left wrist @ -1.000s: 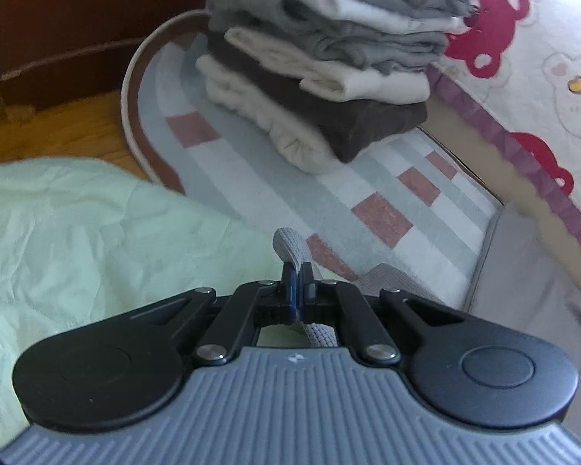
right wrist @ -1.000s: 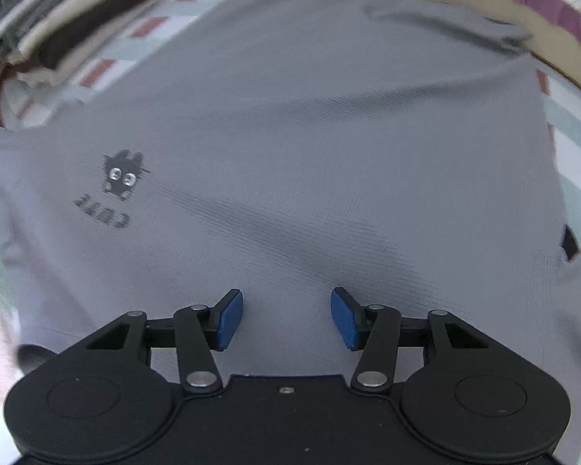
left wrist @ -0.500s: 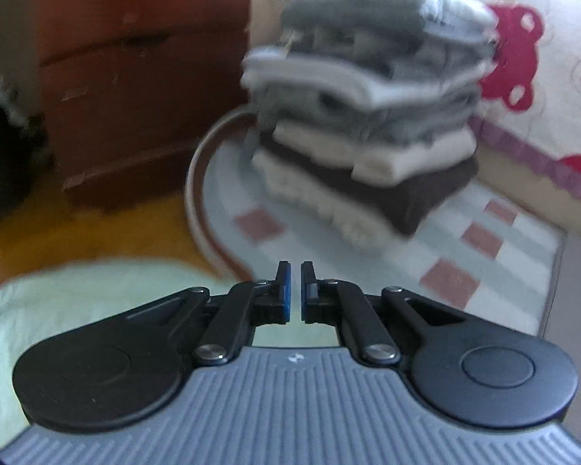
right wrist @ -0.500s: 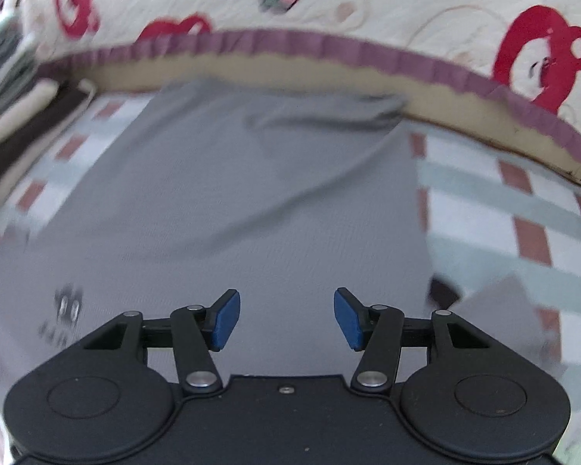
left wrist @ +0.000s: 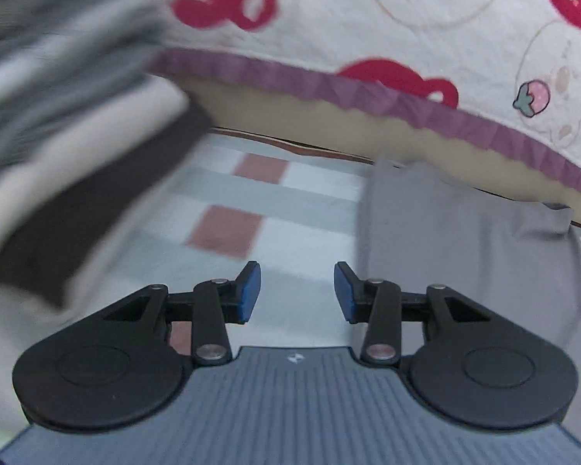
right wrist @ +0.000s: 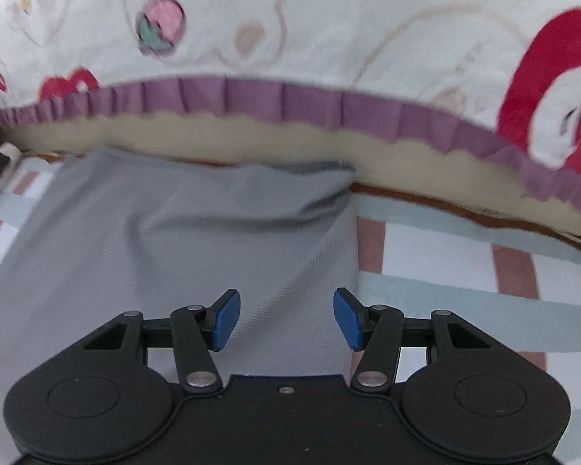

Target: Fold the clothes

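One grey shirt [right wrist: 182, 255], long axis toward the bedspread [right wrist: 329, 31]; folded stack [left wrist: 58, 124] left; my left gripper [left wrist: 296, 292] and right gripper [right wrist: 286, 317] both gape empty.

The stack of folded clothes [left wrist: 69, 116] at ten o'clock in the left wrist view is smeared by motion blur; its layers run together, so I cannot count them, and the picture's left and top edges cut it off. In the right wrist view only a dark sliver of it shows at nine o'clock. The grey shirt [right wrist: 197, 255] runs out past the left edge there, and the gripper body hides its near part. In the left view its lower part slips behind the gripper at four o'clock. The printed bedspread [right wrist: 329, 38] is blurred, its pictures cropped at the top.
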